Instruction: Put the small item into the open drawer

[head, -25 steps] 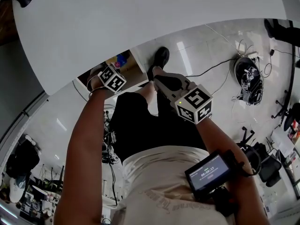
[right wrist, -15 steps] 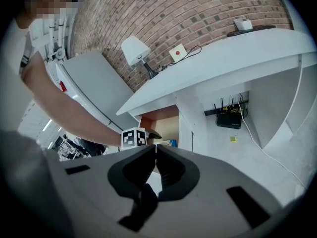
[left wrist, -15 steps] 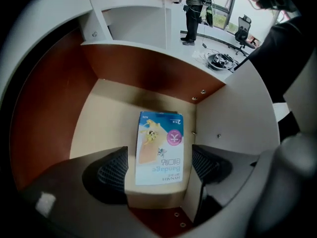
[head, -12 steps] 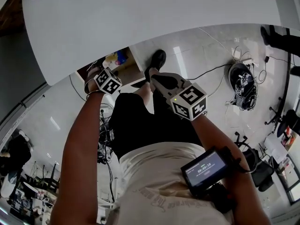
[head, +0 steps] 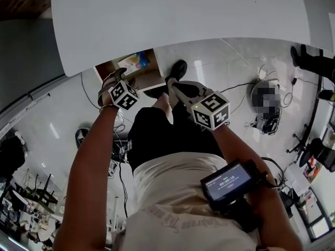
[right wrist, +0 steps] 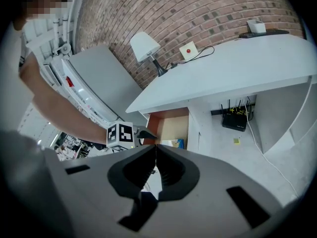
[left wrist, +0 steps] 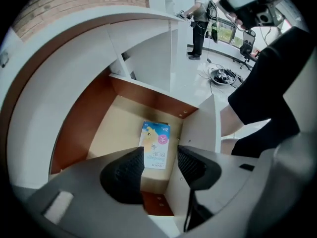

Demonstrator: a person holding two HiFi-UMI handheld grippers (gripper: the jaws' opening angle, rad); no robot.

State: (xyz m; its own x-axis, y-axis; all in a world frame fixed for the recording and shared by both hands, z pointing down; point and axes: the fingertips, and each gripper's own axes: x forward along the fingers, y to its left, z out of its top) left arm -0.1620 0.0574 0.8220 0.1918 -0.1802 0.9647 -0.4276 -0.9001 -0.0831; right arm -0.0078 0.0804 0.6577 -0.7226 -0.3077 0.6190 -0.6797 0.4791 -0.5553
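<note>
The small box [left wrist: 156,144], blue and yellow, lies flat on the floor of the open drawer [left wrist: 81,128]. In the left gripper view it sits toward the right-hand wall, apparently just beside it, though the wide lens makes that gap hard to judge. The placing itself looks done.

The left gripper [left wrist: 161,156] hangs above the box, pointing steeply down. Its 2 jaws have just been closing, yet they stand apart and released. Nothing is pressed between them, and the box shows through the gap only because it lies below. The right gripper [right wrist: 155,155] is clenched on nothing, off to the side and aimed toward the drawer under the white tabletop [head: 183,9].

The step in hand reads as pulling clear. The left gripper should lift straight up along its own line until the jaws pass the drawer's rim and the tabletop's edge. A sideways sweep could clip a wall or nudge the box. The right gripper is best kept parked.
</note>
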